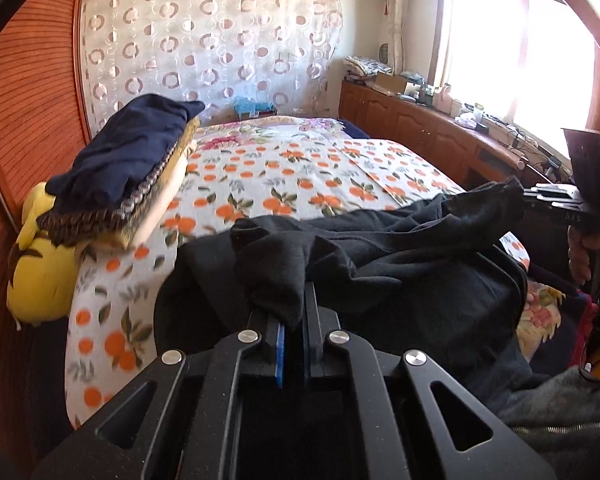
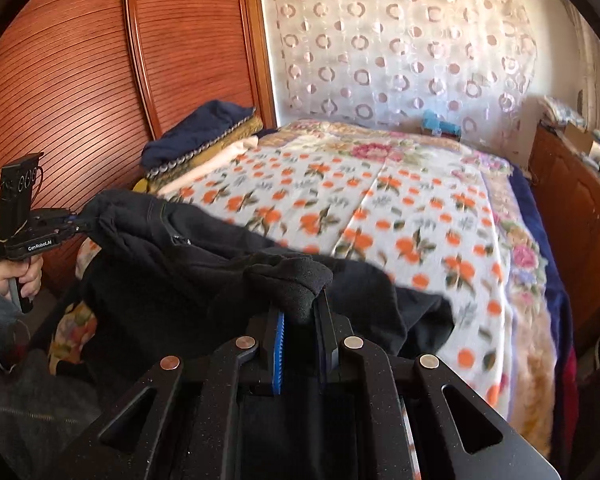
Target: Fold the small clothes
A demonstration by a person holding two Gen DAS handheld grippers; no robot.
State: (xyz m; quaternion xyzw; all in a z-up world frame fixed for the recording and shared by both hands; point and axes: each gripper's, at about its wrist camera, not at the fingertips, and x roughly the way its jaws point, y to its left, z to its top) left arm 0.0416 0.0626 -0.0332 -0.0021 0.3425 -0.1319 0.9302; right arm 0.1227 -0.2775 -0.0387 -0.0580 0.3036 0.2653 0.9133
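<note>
A black garment [image 1: 400, 264] hangs stretched between both grippers above the near end of the bed. My left gripper [image 1: 294, 312] is shut on a bunched corner of it, the cloth pinched between the blue pads. My right gripper [image 2: 300, 312] is shut on the other bunched corner. In the right wrist view the black garment [image 2: 172, 264] runs leftward to the left gripper [image 2: 78, 222], held by a hand. The right gripper [image 1: 528, 196] shows at the right edge of the left wrist view, cloth trailing from it.
The bed [image 1: 300, 172] has an orange-fruit blanket. A stack of folded clothes [image 1: 132, 168], navy on top, lies by the wooden wardrobe [image 1: 28, 120], over a yellow pillow [image 1: 40, 276]. A wooden cabinet [image 1: 420, 124] with clutter runs under the window. The folded stack [image 2: 204, 136] also shows from the right wrist.
</note>
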